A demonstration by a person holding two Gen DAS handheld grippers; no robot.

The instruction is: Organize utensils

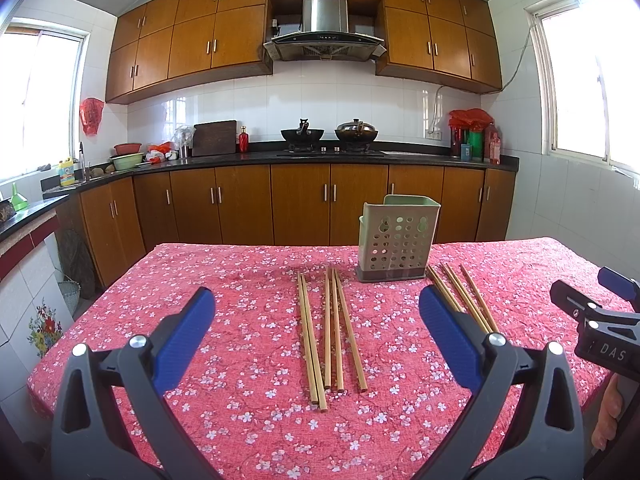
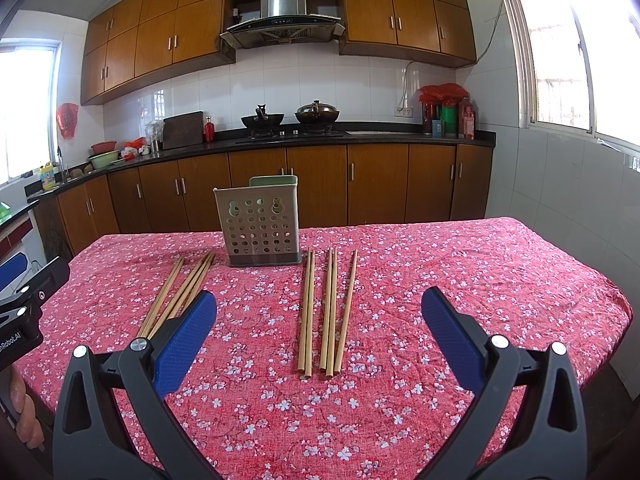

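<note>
A green perforated utensil holder [image 1: 396,240] [image 2: 260,222] stands upright on the red floral tablecloth. Two groups of wooden chopsticks lie flat in front of it, one on each side. In the left wrist view one group [image 1: 330,328] lies between my left gripper's fingers and the other [image 1: 464,296] lies to the right, partly behind the right finger. In the right wrist view one group [image 2: 326,308] lies between my right gripper's fingers and the other [image 2: 176,296] lies left. My left gripper [image 1: 316,320] is open and empty above the cloth. My right gripper [image 2: 318,318] is open and empty.
The table [image 2: 480,280] is covered by the red floral cloth. Behind it a kitchen counter [image 1: 320,156] carries two woks, bottles and bowls. The other gripper shows at the right edge of the left wrist view [image 1: 600,312].
</note>
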